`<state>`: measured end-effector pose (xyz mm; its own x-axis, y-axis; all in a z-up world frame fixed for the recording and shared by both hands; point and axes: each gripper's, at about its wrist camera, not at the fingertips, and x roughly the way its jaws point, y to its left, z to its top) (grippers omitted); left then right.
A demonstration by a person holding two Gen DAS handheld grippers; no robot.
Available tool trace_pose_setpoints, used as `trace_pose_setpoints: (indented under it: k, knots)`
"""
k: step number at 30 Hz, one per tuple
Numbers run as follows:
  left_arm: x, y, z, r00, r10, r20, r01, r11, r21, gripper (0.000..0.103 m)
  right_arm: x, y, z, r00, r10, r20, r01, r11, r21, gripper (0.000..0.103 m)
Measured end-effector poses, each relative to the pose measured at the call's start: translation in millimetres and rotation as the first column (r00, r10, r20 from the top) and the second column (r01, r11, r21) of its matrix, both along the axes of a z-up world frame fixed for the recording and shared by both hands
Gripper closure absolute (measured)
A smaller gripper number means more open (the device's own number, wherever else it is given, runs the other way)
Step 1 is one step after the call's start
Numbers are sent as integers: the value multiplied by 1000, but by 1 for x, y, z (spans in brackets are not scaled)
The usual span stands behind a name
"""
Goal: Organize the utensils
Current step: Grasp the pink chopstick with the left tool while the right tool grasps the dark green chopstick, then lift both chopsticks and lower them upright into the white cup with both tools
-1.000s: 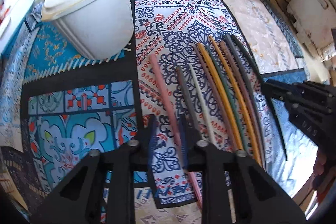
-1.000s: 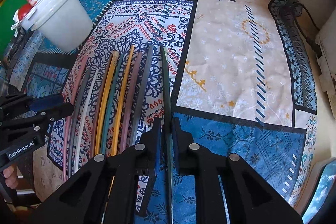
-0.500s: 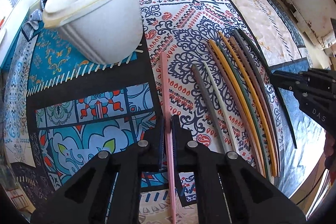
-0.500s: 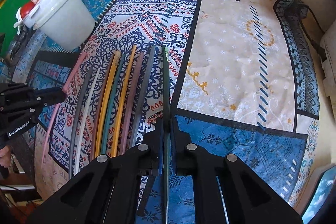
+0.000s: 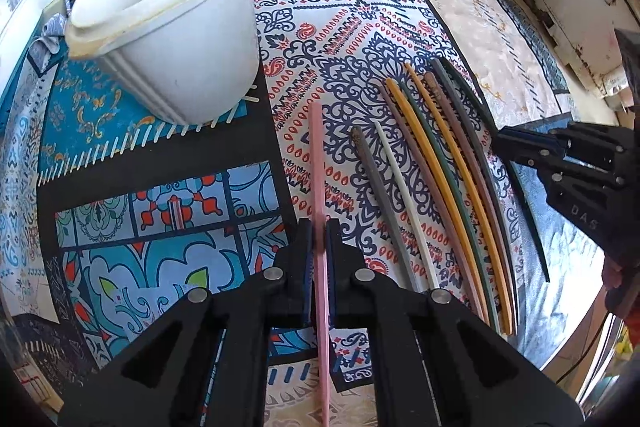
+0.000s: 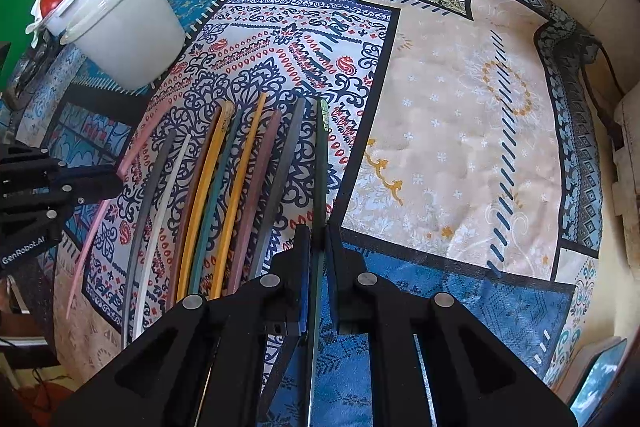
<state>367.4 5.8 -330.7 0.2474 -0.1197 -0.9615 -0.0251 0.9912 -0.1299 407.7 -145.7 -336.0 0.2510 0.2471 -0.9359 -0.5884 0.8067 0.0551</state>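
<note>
Several coloured chopsticks (image 5: 436, 163) lie side by side on a patterned cloth (image 5: 348, 39). My left gripper (image 5: 319, 239) is shut on a pink chopstick (image 5: 317, 163), which runs up between its pads toward a white plastic bucket (image 5: 172, 39). My right gripper (image 6: 319, 239) is shut on a dark green chopstick (image 6: 321, 155) at the right end of the row (image 6: 224, 187). In the right wrist view the left gripper (image 6: 112, 179) shows at the left edge with the pink chopstick (image 6: 140, 135), and the white bucket (image 6: 124, 31) stands at the far left.
A white box-like object (image 5: 580, 11) sits at the cloth's far right. Bags, a green board (image 6: 28, 3) and a red-capped item crowd behind the bucket. A cable (image 6: 604, 67) runs along the right edge. A peach panel (image 6: 460, 147) of cloth lies right of the row.
My left gripper closed on the pink chopstick and swung it away from the row, so it now points toward the bucket. My right gripper kept its hold on the dark green chopstick.
</note>
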Motion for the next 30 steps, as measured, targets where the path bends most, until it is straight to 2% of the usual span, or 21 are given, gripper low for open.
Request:
trace_pose_setpoints:
  k: [3, 9, 20, 30]
  knots:
    - [-11, 3, 11, 999, 5, 34, -5, 1000, -6, 98, -5, -3, 1, 999, -29, -21, 30, 999, 38, 97]
    - [-29, 10, 36, 995, 21, 101, -19, 1000, -21, 98, -15, -13, 14, 997, -78, 6, 77, 993, 91, 97]
    - [-56, 23, 77, 975, 58, 214, -52, 998, -35, 99, -29, -24, 56, 985, -132, 108, 112, 978, 174, 98]
    - [-79, 32, 112, 952, 76, 298, -64, 997, -49, 99, -53, -16, 91, 971, -131, 198, 88, 973, 213, 98]
